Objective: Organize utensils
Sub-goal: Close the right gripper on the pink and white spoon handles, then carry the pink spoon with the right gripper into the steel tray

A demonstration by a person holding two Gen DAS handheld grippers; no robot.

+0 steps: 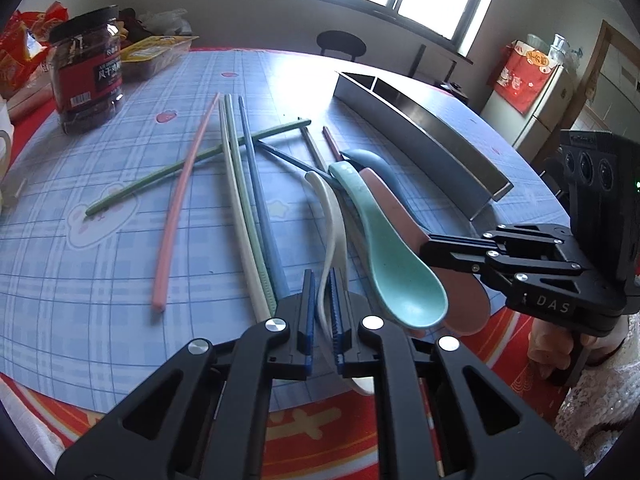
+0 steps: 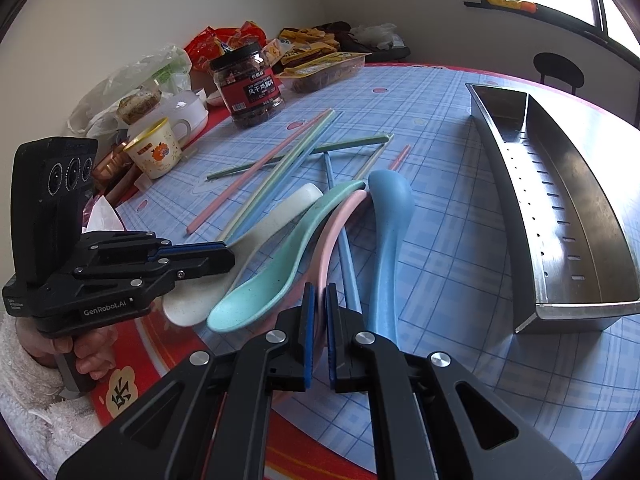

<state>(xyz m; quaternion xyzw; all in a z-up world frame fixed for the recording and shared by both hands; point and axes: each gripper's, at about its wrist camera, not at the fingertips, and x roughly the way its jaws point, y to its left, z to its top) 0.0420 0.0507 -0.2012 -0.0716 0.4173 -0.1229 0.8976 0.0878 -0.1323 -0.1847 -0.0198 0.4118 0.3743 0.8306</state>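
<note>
Hiding pink spoon (image 2: 334, 224) bowl: teal spoon (image 2: 276, 276)

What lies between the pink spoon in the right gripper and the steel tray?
Only the blue spoon lies on the cloth between the pink spoon, pinched in the right gripper, and the steel tray. It lies low, so lifting the pink spoon over it should clear the path.

pink spoon (image 2: 332, 232): bowl hidden under teal spoon (image 2: 272, 284) | white spoon (image 1: 330, 224): bowl mostly behind left gripper (image 1: 322, 312) | jar (image 1: 88, 72) label: too small to read
</note>
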